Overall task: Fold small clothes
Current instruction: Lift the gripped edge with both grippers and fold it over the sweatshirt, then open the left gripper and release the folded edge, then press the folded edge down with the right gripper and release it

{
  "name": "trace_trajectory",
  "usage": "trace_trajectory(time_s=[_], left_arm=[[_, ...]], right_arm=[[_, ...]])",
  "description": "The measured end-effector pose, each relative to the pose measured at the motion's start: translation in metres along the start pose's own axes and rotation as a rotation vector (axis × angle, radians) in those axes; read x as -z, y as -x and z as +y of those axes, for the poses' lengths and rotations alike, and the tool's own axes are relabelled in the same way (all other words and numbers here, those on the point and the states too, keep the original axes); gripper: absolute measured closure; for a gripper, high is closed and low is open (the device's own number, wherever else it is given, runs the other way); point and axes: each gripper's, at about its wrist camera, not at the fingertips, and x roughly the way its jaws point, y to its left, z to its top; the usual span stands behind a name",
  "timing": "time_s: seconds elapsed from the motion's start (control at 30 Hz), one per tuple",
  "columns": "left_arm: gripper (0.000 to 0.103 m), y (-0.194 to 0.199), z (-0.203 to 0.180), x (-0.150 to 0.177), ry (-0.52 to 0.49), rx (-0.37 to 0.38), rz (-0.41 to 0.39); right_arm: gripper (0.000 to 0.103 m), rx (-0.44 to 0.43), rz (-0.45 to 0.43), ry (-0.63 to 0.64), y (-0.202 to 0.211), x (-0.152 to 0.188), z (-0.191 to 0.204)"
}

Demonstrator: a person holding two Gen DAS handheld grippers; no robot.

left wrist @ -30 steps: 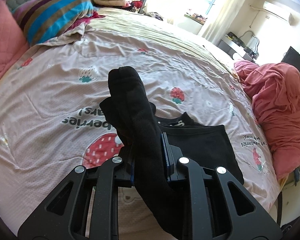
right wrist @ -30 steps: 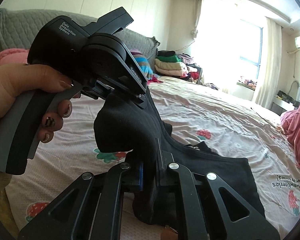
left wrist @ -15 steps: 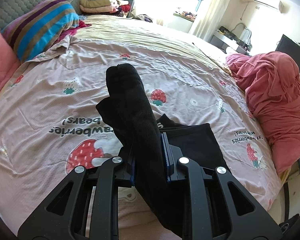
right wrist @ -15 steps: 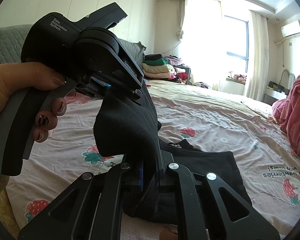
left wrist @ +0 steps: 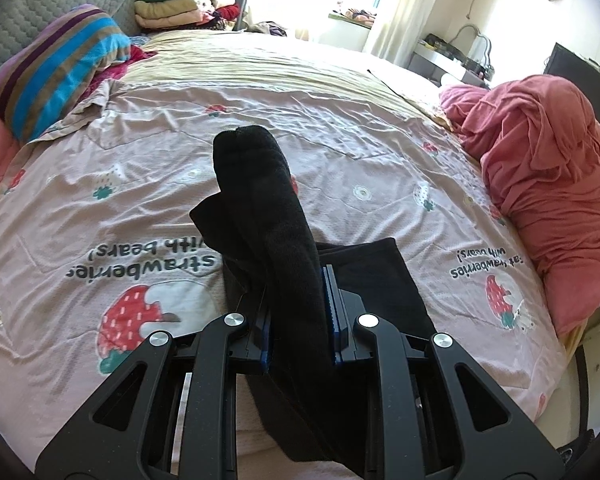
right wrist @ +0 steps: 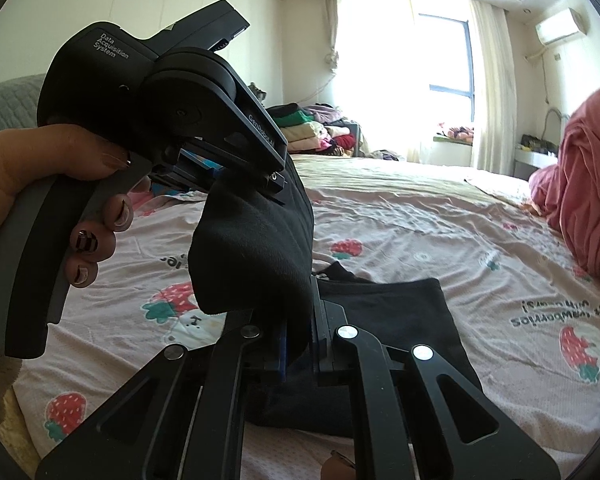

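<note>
A small black garment (left wrist: 268,208) is held up above the bed between both grippers. My left gripper (left wrist: 298,312) is shut on one bunched end of it; the cloth sticks up past the fingers. My right gripper (right wrist: 300,340) is shut on the other end of the black garment (right wrist: 252,256). The left gripper's body and the hand holding it (right wrist: 148,112) fill the left of the right wrist view, just above the cloth. The rest of the garment (right wrist: 400,312) lies flat on the bed below, also seen in the left wrist view (left wrist: 376,276).
The bed has a pink strawberry-print cover (left wrist: 120,208). A crumpled red blanket (left wrist: 548,168) lies at the right edge. A striped pillow (left wrist: 60,68) and a stack of folded clothes (left wrist: 176,8) sit at the far head end.
Both grippers have lifted a little and tilted with the black garment still held; the bed appears lower and more of the room shows. The grips have not changed.
</note>
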Motion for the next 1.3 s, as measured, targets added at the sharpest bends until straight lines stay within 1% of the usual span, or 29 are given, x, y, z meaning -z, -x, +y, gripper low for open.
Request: trace_trajectory(time_s=[0.3, 0.43, 0.6, 0.7, 0.73, 0.77, 0.8, 0.87, 0.9, 0.97, 1.0, 1.07, 1.17, 1.2, 1.23, 1.27, 1.3], left_arm=[[0.090, -0.039, -0.033, 0.001, -0.046, 0.000, 0.067], [0.088, -0.059, -0.045, 0.005, -0.054, 0.007, 0.105], [0.085, -0.082, -0.059, 0.010, -0.066, 0.007, 0.151], [0.077, -0.098, -0.067, 0.012, -0.071, 0.009, 0.183], [0.072, -0.104, -0.070, 0.012, -0.068, 0.013, 0.197], [0.067, -0.108, -0.072, 0.011, -0.066, 0.020, 0.206], [0.065, -0.113, -0.076, 0.010, -0.068, 0.026, 0.218], [0.056, -0.119, -0.083, 0.008, -0.081, 0.027, 0.228], [0.054, -0.122, -0.086, 0.008, -0.088, 0.029, 0.232], [0.046, -0.127, -0.093, 0.008, -0.095, 0.054, 0.244], [0.045, -0.128, -0.094, 0.008, -0.091, 0.069, 0.248], [0.033, -0.123, -0.094, 0.009, -0.065, 0.108, 0.236], [0.032, -0.109, -0.091, 0.008, -0.060, 0.123, 0.197], [0.032, -0.104, -0.087, 0.008, -0.061, 0.116, 0.179], [0.032, -0.101, -0.085, 0.009, -0.063, 0.107, 0.167], [0.032, -0.094, -0.079, 0.010, -0.069, 0.082, 0.143], [0.032, -0.090, -0.074, 0.011, -0.070, 0.064, 0.130]], right_arm=[[0.096, 0.022, 0.065, -0.088, -0.006, 0.017, -0.031], [0.096, 0.019, 0.100, -0.127, -0.012, 0.026, -0.045], [0.096, -0.008, 0.168, -0.241, -0.020, 0.039, -0.067], [0.095, -0.051, 0.215, -0.352, -0.026, 0.048, -0.086], [0.094, -0.064, 0.229, -0.382, -0.028, 0.050, -0.091], [0.094, -0.068, 0.242, -0.404, -0.028, 0.053, -0.095], [0.093, -0.067, 0.254, -0.420, -0.029, 0.056, -0.099], [0.092, -0.078, 0.268, -0.445, -0.031, 0.059, -0.104], [0.091, -0.080, 0.278, -0.463, -0.031, 0.061, -0.107], [0.089, -0.078, 0.285, -0.482, -0.031, 0.064, -0.111], [0.088, -0.081, 0.290, -0.501, -0.032, 0.066, -0.115], [0.083, -0.083, 0.302, -0.536, -0.033, 0.070, -0.122], [0.078, -0.096, 0.319, -0.581, -0.034, 0.075, -0.132], [0.075, -0.096, 0.320, -0.584, -0.033, 0.075, -0.133], [0.074, -0.098, 0.318, -0.585, -0.033, 0.074, -0.133], [0.073, -0.102, 0.316, -0.585, -0.032, 0.074, -0.133], [0.068, -0.109, 0.315, -0.583, -0.031, 0.072, -0.133]])
